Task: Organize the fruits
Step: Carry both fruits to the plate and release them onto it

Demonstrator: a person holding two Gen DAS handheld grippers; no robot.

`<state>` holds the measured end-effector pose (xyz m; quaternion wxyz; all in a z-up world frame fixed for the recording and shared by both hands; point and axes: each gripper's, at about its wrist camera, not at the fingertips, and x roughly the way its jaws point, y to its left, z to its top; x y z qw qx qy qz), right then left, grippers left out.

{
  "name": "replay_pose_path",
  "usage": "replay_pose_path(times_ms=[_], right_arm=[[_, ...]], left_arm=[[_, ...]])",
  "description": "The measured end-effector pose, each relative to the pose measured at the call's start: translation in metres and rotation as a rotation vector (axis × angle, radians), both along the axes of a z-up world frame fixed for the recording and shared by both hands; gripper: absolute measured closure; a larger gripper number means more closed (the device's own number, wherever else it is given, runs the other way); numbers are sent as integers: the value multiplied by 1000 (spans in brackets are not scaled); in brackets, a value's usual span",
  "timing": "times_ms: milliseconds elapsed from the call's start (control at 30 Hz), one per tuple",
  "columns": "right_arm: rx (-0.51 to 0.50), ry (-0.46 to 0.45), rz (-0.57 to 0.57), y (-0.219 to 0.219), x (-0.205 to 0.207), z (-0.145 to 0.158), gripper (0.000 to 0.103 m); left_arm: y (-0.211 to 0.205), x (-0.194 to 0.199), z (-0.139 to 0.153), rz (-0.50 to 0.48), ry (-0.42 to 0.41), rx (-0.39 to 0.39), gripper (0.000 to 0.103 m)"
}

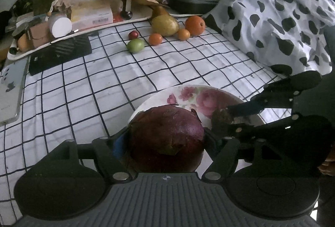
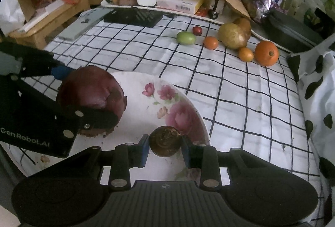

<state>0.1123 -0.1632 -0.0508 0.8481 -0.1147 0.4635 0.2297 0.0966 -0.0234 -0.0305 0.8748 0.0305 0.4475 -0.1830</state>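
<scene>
Both loaded: left gripper [image 1: 166, 140], jaws wide, clamped the big dark-red round fruit [image 1: 167, 139]; right gripper [image 2: 165, 148], nearly closed, pinched a small brown round fruit [image 2: 165, 141] over the floral white plate [image 2: 188, 105].

We list a cloth [image 1: 146, 71] of matt woven fabric, white with a black grid, slightly creased, over the worktop. We list a plate [image 2: 167, 101], glossy glazed ceramic with pink flower print. We note a large purple-red fruit [image 1: 167, 139], its skin dull and leathery with flaking patches, and a small brown fruit [image 2: 165, 141], rough and matt. At upper right of the left wrist view we record an orange [image 1: 194, 25], smooth with faint sheen, and a cow-patterned fabric [image 1: 282, 17], soft and matt. Each tool shows matt black plastic.
</scene>
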Motion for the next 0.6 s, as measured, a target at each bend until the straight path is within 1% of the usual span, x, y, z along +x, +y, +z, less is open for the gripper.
replay_pose_path(times_ms=[67, 167, 267, 333, 400, 433, 500, 600], right_arm=[[-16, -10, 0, 0, 0, 0, 61], [-14, -8, 1, -1, -1, 1, 58], [-14, -12, 7, -2, -3, 3, 52], [-8, -17, 17, -2, -5, 5, 44], [3, -26, 23, -3, -9, 8, 28], [-4, -36, 23, -2, -12, 10, 26], [-19, -65, 17, -3, -18, 13, 11], [-31, -93, 3, -5, -25, 18, 7]], left_arm=[[-1, 1, 0, -5, 2, 5, 31], [0, 1, 0, -9, 9, 5, 30], [1, 1, 1, -8, 20, 4, 30], [2, 0, 2, -6, 28, 2, 30], [3, -2, 3, -4, 32, 1, 29], [3, -3, 4, -2, 32, -1, 29], [3, -7, 5, -2, 29, 2, 29], [2, -13, 8, -1, 19, 10, 28]])
